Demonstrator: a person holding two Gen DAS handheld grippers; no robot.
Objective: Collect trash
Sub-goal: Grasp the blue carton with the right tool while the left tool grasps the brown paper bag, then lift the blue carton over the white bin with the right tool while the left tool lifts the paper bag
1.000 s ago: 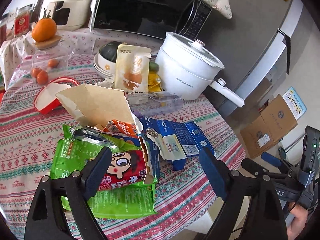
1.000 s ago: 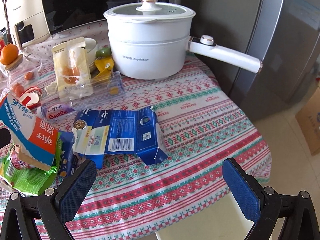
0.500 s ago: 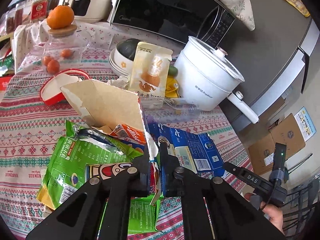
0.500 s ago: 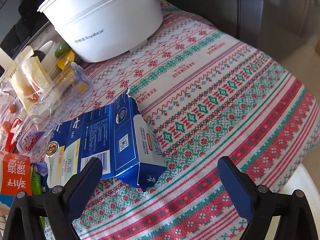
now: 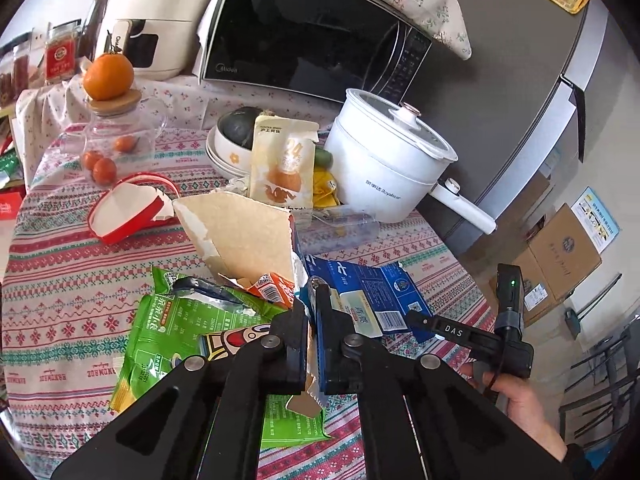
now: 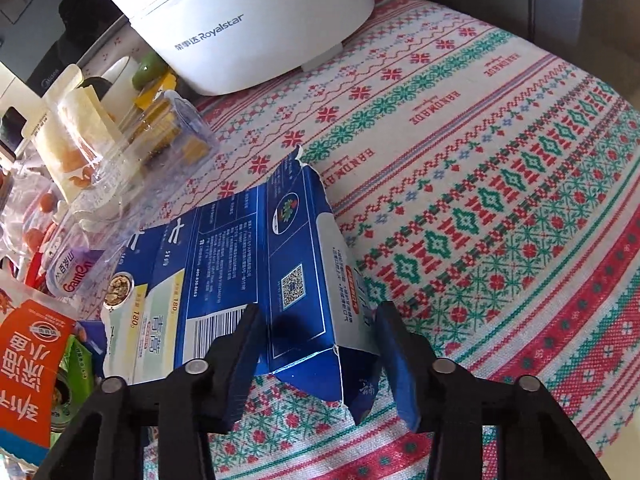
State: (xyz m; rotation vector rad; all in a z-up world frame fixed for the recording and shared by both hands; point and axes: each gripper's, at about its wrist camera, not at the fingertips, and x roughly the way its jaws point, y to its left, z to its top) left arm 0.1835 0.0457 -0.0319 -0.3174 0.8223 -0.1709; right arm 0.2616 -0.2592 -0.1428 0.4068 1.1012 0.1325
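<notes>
Dropped low and rolled since a second ago, right gripper (image 6: 316,360) at lower centre of its view, jaws just closing, now half-open astride the folded corner of the flattened blue cardboard carton (image 6: 256,264); pads near both faces, firm contact not certain. Left gripper (image 5: 310,344), wide apart a second ago, now clamped shut at lower centre of its view on the torn edge of the brown-lined opened carton (image 5: 244,232), above the green snack bags (image 5: 172,328). Blue carton flat on the patterned tablecloth (image 6: 500,184), below the white electric pot (image 6: 248,20). Best squeezed fully onto the raised fold, then lifted gently, avoiding cloth snags.
</notes>
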